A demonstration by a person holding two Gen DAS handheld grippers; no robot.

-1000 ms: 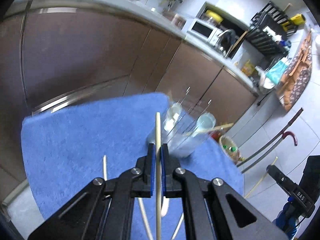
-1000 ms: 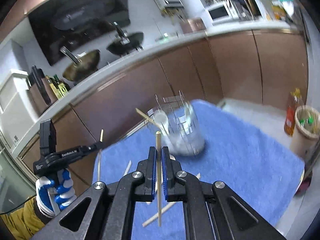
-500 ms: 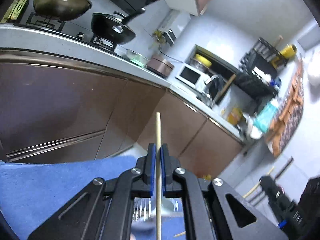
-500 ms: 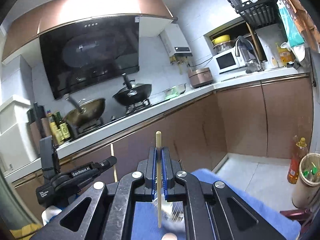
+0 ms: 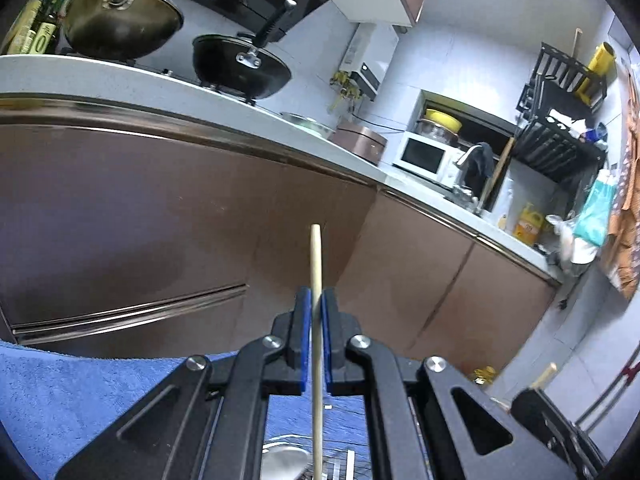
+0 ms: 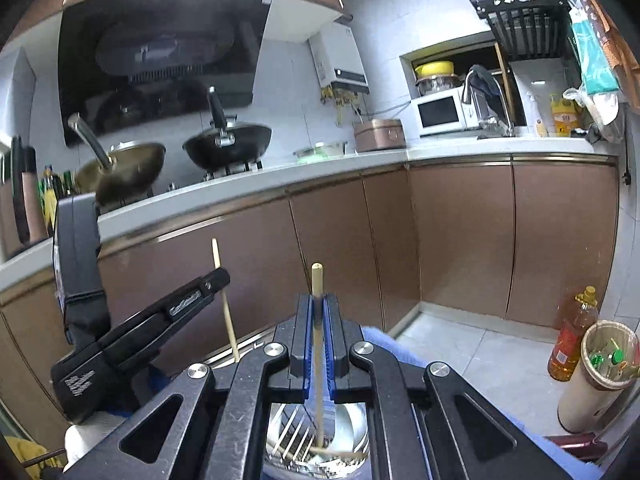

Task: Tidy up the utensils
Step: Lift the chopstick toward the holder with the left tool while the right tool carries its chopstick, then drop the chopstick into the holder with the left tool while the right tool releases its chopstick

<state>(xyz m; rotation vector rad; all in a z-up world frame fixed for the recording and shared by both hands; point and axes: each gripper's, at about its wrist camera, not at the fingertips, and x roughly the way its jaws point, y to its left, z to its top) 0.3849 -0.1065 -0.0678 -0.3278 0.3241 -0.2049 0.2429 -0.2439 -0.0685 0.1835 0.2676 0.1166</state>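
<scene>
Your right gripper [image 6: 316, 344] and left gripper [image 5: 316, 344] each clench an upright chopstick [image 6: 318, 344]. The wire utensil holder [image 6: 316, 440] sits right below the right jaws, probably nearer them; lower along the stick's axis.

A: Where is each chopstick sitting?

B: One pale wooden chopstick [image 5: 316, 280] is standing nearly upright between the blue pads of the left tongs [image 5: 316, 300], its blunt end poking above them. A second chopstick [image 6: 317, 320] is standing the same way in the right tongs [image 6: 317, 308].

A: And the holder?

B: The wire utensil holder [image 6: 316, 440] is sitting directly below on the blue towel [image 5: 72, 400], with the second chopstick's lower end reaching down among its thin metal wires.
</scene>
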